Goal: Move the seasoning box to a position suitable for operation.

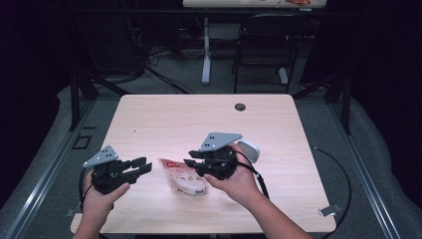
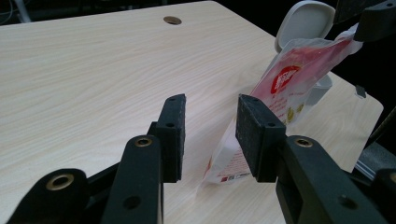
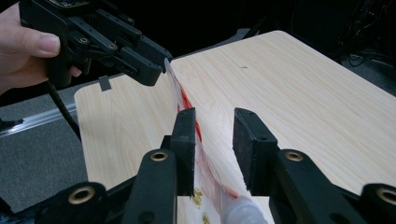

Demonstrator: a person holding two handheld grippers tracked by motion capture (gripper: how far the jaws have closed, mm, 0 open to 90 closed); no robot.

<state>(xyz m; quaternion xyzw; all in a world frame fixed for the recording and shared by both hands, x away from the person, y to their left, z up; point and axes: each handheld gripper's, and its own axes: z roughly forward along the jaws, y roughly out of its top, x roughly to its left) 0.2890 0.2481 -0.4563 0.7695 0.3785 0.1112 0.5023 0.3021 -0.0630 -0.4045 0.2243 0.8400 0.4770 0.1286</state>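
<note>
A red and white spouted pouch (image 1: 181,177) lies near the table's front edge between my two grippers. In the right gripper view the pouch (image 3: 208,182) stands on edge between the jaws of my right gripper (image 3: 215,135), close to the left pad with a gap to the other, and its white cap is at the bottom. My right gripper (image 1: 191,158) is open around it. My left gripper (image 1: 142,165) is open with nothing between its jaws. In the left gripper view the pouch (image 2: 285,84) rises just outside the right jaw of my left gripper (image 2: 210,121).
A white rounded lid or case (image 1: 250,149) sits behind the right hand, also seen in the left gripper view (image 2: 303,23). The light wood table (image 1: 164,119) has a cable hole (image 1: 240,107) near its far edge. A chair and desk legs stand beyond the table.
</note>
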